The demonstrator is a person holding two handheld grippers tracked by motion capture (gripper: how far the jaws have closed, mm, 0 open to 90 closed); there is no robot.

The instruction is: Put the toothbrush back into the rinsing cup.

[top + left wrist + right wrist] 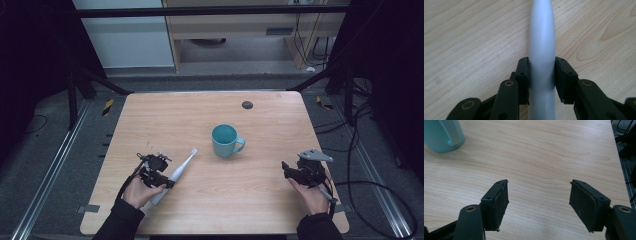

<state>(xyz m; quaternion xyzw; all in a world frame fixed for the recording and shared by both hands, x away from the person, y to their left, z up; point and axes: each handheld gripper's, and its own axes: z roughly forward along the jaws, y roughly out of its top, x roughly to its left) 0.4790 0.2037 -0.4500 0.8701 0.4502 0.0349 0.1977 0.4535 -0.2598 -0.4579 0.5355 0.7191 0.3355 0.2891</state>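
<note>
Two black hand-held grippers, dark sleeves

The left gripper (pixel 159 176) and the right gripper (pixel 295 172) are black, with brass-coloured pivot screws and worn flat pads (pixel 500 203); the right one carries a grey three-cornered plate, and cables trail behind both.

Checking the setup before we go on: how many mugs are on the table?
1. The teal mug stands upright near the table's middle, apart from the toothbrush to its left. Nothing in view could hide another.

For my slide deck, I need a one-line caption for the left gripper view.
Left gripper fingers closed on the white electric toothbrush handle above the wooden table.
</note>
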